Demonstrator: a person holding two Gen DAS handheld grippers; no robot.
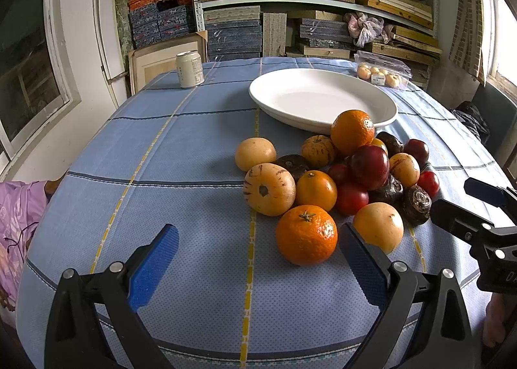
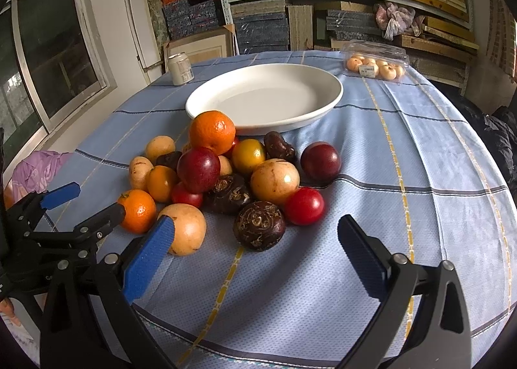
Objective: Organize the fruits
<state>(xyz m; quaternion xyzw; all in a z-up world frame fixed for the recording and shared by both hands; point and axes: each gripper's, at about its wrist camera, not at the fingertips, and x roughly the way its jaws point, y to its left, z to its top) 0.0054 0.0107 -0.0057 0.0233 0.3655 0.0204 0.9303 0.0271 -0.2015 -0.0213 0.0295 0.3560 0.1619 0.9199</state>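
Fruits (image 1: 323, 175) are piled on the desk (image 1: 161, 158) beside the empty white plate (image 1: 323, 94), nothing sorted yet; left tool (image 1: 258, 259) and right tool (image 2: 255, 255) are held apart, unloaded.

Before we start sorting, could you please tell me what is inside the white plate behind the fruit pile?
The white plate holds nothing that shows: its basin looks bare in both views. Only its near rim is partly hidden by the top orange of the pile.
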